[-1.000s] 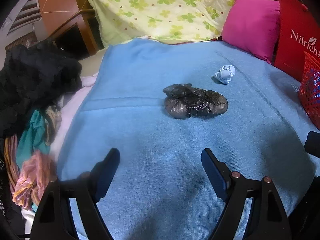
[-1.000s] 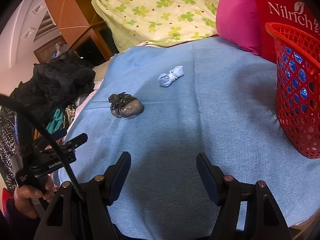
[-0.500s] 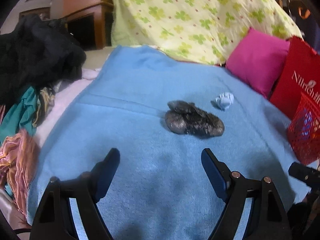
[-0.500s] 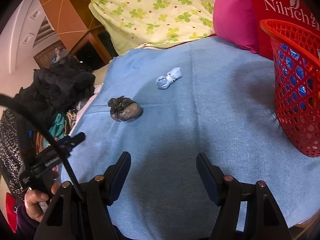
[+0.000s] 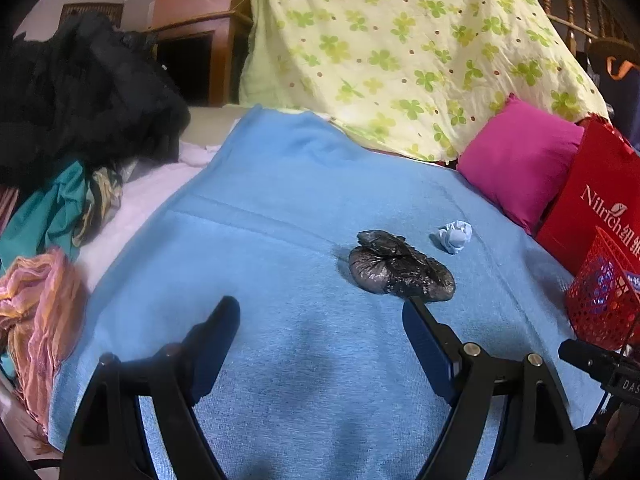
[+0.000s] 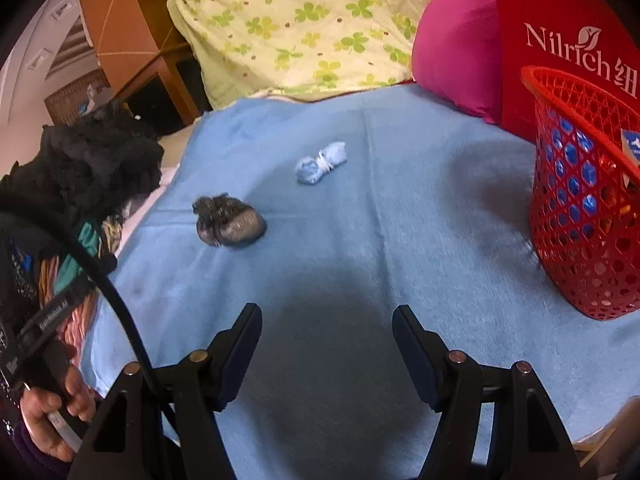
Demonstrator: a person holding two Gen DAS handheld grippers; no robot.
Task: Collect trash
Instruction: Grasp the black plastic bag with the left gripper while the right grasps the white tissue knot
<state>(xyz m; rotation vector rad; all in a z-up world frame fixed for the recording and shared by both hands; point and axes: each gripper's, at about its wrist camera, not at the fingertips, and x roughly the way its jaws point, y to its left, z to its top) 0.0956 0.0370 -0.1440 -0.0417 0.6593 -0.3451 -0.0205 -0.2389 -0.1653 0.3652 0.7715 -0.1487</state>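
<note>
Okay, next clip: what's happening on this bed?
A person holds a tool in each hand over a blue blanket. Both the left tool and the right tool are open and empty. Two pieces of trash lie loose on the blanket: a crumpled black bag and a small knotted blue bag. A red basket stands at the right. Neither piece is grasped yet.

A home bedroom: a blue blanket [image 5: 280,240] over a bed, a pink pillow [image 5: 520,168], heaped clothes [image 5: 72,96].
</note>
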